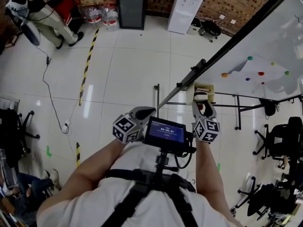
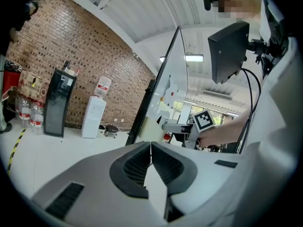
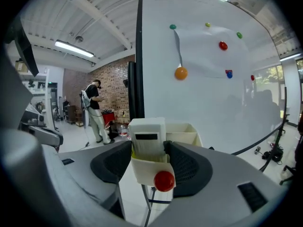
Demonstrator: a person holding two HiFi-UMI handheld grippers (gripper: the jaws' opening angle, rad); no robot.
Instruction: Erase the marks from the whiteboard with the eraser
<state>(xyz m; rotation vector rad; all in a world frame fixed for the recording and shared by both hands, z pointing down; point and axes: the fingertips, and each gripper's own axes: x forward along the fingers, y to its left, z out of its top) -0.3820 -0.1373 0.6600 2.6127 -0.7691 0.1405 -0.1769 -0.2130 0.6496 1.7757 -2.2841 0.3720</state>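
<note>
Eraser [image 3: 147,135]: upright in tray [image 3: 142,169] at whiteboard's [image 3: 208,108] left edge | right gripper [image 1: 201,103]: jaws apart, flanking eraser, unclamped | left gripper [image 2: 150,148]: jaws closed together, empty

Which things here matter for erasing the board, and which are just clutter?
Job:
whiteboard
eraser, standing in its holder
right gripper, fingers either side of the eraser

Lying about:
coloured magnets
water dispenser
water bottles
office chairs
floor cable
left gripper, shut and empty
</note>
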